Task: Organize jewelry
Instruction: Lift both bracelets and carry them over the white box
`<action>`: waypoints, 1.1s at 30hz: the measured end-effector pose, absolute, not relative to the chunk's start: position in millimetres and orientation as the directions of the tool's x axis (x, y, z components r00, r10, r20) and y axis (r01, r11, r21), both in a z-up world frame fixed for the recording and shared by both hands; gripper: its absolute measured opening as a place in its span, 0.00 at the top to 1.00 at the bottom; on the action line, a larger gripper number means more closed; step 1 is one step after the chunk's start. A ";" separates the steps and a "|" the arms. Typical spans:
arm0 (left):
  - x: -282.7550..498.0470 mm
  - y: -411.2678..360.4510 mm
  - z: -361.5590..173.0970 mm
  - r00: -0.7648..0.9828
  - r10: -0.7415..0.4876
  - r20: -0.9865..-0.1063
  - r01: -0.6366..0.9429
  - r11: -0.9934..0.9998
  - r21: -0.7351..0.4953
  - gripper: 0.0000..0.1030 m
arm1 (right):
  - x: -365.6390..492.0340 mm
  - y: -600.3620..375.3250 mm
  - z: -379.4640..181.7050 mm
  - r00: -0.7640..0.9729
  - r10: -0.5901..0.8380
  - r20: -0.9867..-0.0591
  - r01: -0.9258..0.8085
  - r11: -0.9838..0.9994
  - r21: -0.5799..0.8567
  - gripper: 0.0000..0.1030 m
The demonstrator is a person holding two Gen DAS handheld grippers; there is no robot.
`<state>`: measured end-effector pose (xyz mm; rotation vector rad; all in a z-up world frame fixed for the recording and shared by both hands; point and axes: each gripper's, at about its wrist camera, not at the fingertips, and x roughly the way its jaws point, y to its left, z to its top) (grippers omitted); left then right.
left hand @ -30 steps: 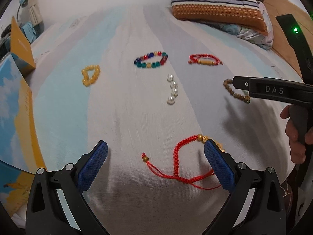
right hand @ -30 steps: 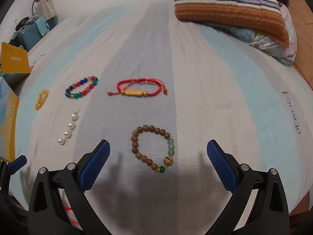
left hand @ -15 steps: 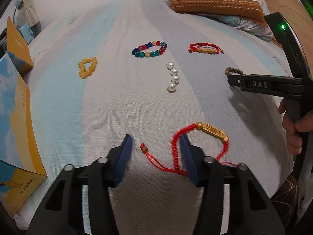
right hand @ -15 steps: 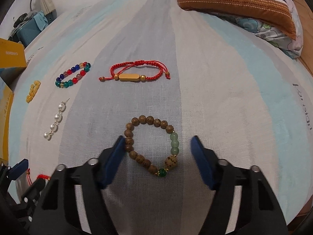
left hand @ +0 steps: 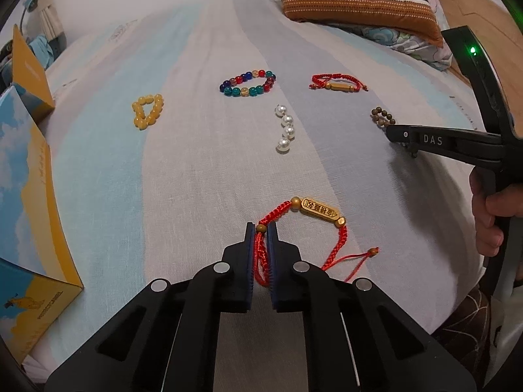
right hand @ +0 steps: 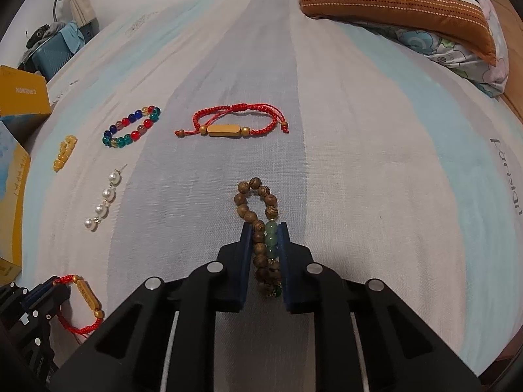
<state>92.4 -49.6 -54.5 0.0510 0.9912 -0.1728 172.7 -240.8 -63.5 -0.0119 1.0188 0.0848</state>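
My left gripper (left hand: 261, 228) is shut on the red cord of a red string bracelet with an engraved gold bar (left hand: 318, 211), which lies on the bed sheet. My right gripper (right hand: 265, 227) is shut on a brown wooden bead bracelet with green beads (right hand: 258, 196), squeezed into a narrow loop. The right gripper also shows in the left wrist view (left hand: 397, 135), with part of the wooden bracelet (left hand: 381, 116) beyond it. The left gripper (right hand: 49, 289) and its red bracelet (right hand: 86, 295) show at the lower left of the right wrist view.
On the sheet lie a multicoloured bead bracelet (left hand: 248, 83), a second red string bracelet with a gold bar (left hand: 336, 83), a strand of pearls (left hand: 285, 128) and a yellow bead bracelet (left hand: 147, 111). A yellow-blue box (left hand: 26, 189) stands left. A striped pillow (left hand: 356, 0) lies at the back.
Both grippers have closed from open: the left onto the red cord, the right onto the wooden bead bracelet, squeezing it narrow. Both moved forward over their bracelets.
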 end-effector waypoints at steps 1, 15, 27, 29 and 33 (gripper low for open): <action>91.9 -50.0 -53.5 0.536 -0.123 -0.835 0.170 0.985 -0.036 0.94 | 171.9 -240.8 -62.2 0.523 0.065 -0.850 -0.076 0.997 0.029 0.86; 86.4 -46.8 -31.7 0.563 -0.133 -0.816 0.164 0.985 -0.048 0.95 | 160.6 -238.0 -38.5 0.555 0.065 -0.829 -0.083 0.996 0.022 0.93; 82.0 -26.5 4.2 0.616 -0.102 -0.781 0.127 0.991 -0.029 0.95 | 147.9 -227.6 -10.2 0.591 0.074 -0.803 -0.097 0.995 0.021 0.93; 82.0 -22.0 12.1 0.626 -0.097 -0.774 0.120 0.992 -0.027 0.95 | 145.8 -223.1 -2.8 0.600 0.079 -0.796 -0.104 0.994 0.020 0.93; 84.4 -9.1 23.7 0.633 -0.102 -0.767 0.101 0.994 -0.048 0.95 | 142.9 -213.2 11.0 0.615 0.091 -0.783 -0.114 0.993 0.025 0.93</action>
